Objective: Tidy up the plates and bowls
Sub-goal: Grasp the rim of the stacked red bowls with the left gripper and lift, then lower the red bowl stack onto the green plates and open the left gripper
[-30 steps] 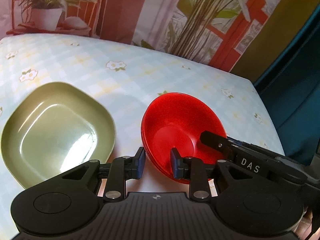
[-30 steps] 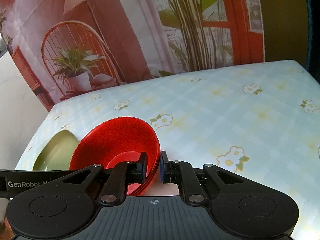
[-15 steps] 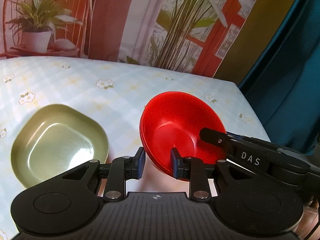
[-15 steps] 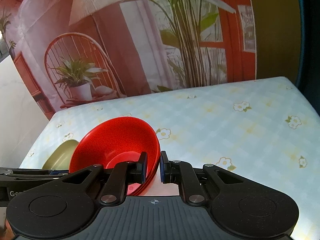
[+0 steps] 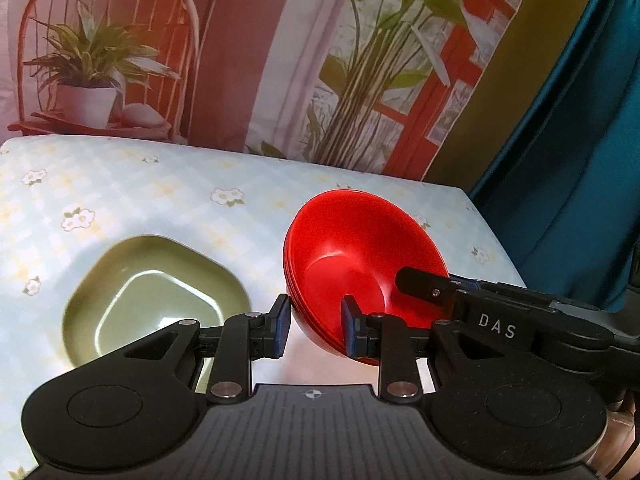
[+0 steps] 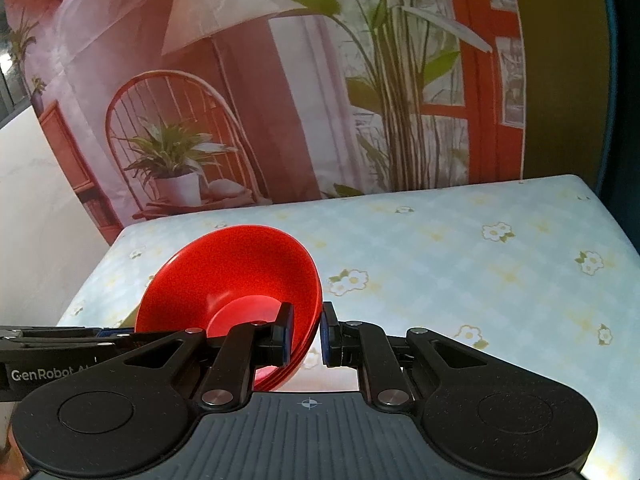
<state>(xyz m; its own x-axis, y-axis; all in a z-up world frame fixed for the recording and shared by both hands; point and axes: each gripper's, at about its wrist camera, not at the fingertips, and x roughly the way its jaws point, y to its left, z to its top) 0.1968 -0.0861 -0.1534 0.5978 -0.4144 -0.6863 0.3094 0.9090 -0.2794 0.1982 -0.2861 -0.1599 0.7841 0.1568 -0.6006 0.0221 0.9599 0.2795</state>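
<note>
A stack of red bowls (image 5: 360,256) is held tilted above the flowered tablecloth (image 5: 160,196). My left gripper (image 5: 314,330) straddles the near rim, one finger inside the bowl and one outside, with a gap showing at the outer pad. My right gripper (image 6: 305,334) is shut on the opposite rim of the red bowls (image 6: 236,276); its finger shows in the left wrist view (image 5: 428,286). An olive green squarish plate (image 5: 152,296) lies on the cloth to the left of the bowls.
A printed backdrop with a chair, potted plants and a red window frame (image 6: 280,100) hangs behind the table. A teal curtain (image 5: 580,140) stands at the right. The table's right edge (image 5: 496,240) is close to the bowls.
Both grippers have risen with the red bowls; the table and green plate look farther below and more backdrop shows. The grips look unchanged.
</note>
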